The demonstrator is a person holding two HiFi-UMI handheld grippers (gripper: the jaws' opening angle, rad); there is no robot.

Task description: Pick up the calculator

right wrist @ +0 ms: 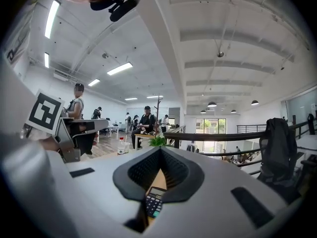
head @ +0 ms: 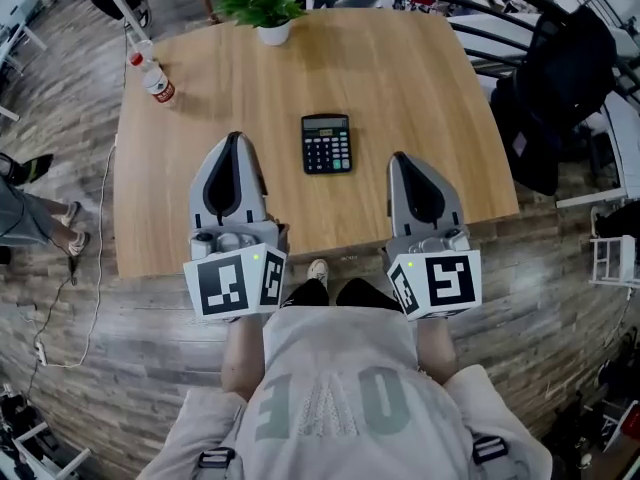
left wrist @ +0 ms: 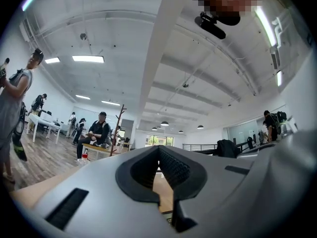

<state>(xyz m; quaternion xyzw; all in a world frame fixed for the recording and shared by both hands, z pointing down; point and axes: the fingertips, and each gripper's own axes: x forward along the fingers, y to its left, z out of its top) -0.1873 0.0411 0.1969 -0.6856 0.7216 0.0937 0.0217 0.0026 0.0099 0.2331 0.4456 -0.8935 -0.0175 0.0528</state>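
calculator [head: 327, 143]: in the head view you have one, lying flat on the wooden table [head: 420, 88], ahead of your two grippers and in the gap between them, touching neither. its long axis runs away from you, with the display at the far end and the keys nearer you. you can also count one potted plant [head: 260, 3] at the far edge, its white pot holding green leaves, and one clear bottle [head: 152, 76] with a red cap near the far left corner; what is in it cannot be told. your left gripper [head: 236, 140] and right gripper [head: 399, 158] both reach over the near part of the table.

in the left gripper view your jaws are clenched together at the tip with nothing between them; only bare wood shows through the opening behind the tip.

in the right gripper view your jaws likewise meet at the tip, empty. the calculator shows through the opening below them, down on the table, with the plant and the bottle beyond.
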